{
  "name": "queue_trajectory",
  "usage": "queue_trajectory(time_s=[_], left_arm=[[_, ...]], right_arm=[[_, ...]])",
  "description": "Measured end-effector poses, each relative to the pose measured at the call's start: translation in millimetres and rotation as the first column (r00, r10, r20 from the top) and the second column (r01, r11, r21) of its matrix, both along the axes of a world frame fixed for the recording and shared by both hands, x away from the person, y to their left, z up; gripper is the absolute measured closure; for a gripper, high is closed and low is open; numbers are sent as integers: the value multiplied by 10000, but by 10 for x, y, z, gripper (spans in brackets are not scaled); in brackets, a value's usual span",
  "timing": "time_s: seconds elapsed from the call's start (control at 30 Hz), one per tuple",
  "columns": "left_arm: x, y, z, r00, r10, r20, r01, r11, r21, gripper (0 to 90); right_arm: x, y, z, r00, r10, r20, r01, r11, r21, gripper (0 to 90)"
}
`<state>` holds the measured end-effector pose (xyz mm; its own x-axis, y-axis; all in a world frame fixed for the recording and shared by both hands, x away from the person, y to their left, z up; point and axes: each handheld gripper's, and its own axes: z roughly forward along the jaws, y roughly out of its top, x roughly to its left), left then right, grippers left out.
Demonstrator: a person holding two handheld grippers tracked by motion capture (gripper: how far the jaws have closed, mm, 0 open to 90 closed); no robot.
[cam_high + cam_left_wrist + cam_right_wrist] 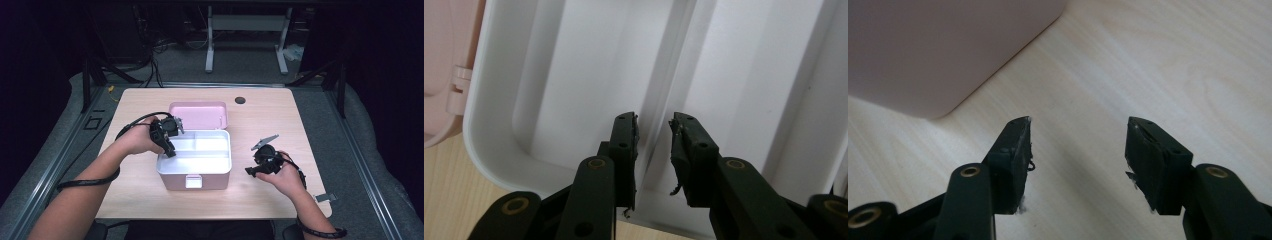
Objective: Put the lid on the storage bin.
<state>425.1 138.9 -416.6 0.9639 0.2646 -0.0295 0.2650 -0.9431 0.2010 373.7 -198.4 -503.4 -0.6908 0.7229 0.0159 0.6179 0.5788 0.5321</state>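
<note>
Apparently unlabelled pink box (pixel 195 170) (lid open).

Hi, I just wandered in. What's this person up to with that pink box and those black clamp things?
A person holds a two-jaw gripper in each hand. The left gripper reaches into the white tray of an open pink box, jaws open on either side of the tray's divider ridge. The right gripper hovers open over the wooden table beside the box, holding nothing.

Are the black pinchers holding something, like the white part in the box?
Nothing is held yet. The left gripper hangs open over the white tray, its jaws either side of the middle divider. The right gripper is open above the table.
</note>
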Motion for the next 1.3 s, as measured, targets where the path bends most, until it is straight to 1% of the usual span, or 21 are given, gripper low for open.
queue_trajectory(time_s=[0.07,0.17,0.27,0.47,0.57,0.6,0.63,0.7,0.73,0.77,0.8,0.83,0.87,0.9,0.93,0.97,1.03,1.1,1.2,1.27,1.3], left_arm=[[3,13,-10,10000,84,-45,-84,10000,-34,728],[4,29,-23,9999,95,-62,-94,9999,110,736],[0,31,-42,10000,49,-5,-49,9998,213,743],[-2,21,-45,10000,48,70,-50,9997,246,768],[-3,9,-43,10000,-9,95,6,9995,319,768],[-5,2,-41,9999,-20,120,16,9994,360,769],[-5,-6,-42,9999,28,102,-32,9993,380,769],[3,-18,-39,10000,-73,55,71,9989,464,769],[2,-25,-37,10000,-56,-28,57,9992,402,769],[3,-41,-34,9999,10,-126,-6,9995,300,768],[1,-55,-34,9999,1,-102,2,9996,265,767],[-3,-81,-40,10000,-8,-86,11,9996,293,767],[-3,-98,-38,10000,-47,-48,48,9996,281,768],[0,-108,-37,9999,-21,-110,23,9998,196,767],[5,-122,-40,9998,-34,-198,37,9999,149,766],[8,-140,-39,9999,-13,-130,15,9999,163,766],[12,-170,-39,9999,8,-115,-5,9996,278,765],[10,-207,-38,9999,59,-142,-56,9996,272,764],[0,-249,-38,9998,181,12,-181,9987,476,801],[-7,-255,-41,9993,383,23,-383,9981,485,810],[-6,-251,-39,9986,522,-2,-522,9975,479,808]], right_arm=[[54,22,59,10000,35,3,-35,10000,-9,436],[163,79,164,9999,121,31,-121,9999,-38,435],[253,139,228,9999,148,51,-148,9999,-43,434],[439,245,321,9999,102,37,-102,9999,-22,426],[525,290,361,9999,89,70,-87,9997,-214,422],[546,297,364,9999,101,91,-100,9999,-134,420],[569,308,376,9999,31,98,-29,9998,-199,417],[620,334,400,9999,-85,111,88,9997,-232,413],[641,340,407,9999,-26,139,29,9998,-194,412],[660,355,425,9998,-104,154,108,9995,-311,410],[686,373,444,9998,-111,135,114,9995,-282,406],[706,380,452,10000,-27,65,27,10000,-76,403],[741,388,461,9998,141,-119,-137,9994,320,402],[755,406,483,10000,-22,-52,22,10000,46,400],[771,413,491,10000,-3,-30,3,10000,11,400],[790,424,503,10000,-17,-13,17,10000,20,400],[824,447,528,10000,-71,-28,71,10000,-34,397],[855,471,552,9999,-110,-3,110,9999,-125,396],[915,495,590,9999,-113,-7,113,9999,-66,390],[949,506,627,9999,-106,-58,107,9998,179,383],[959,506,639,9999,-95,-55,96,9997,213,376]])
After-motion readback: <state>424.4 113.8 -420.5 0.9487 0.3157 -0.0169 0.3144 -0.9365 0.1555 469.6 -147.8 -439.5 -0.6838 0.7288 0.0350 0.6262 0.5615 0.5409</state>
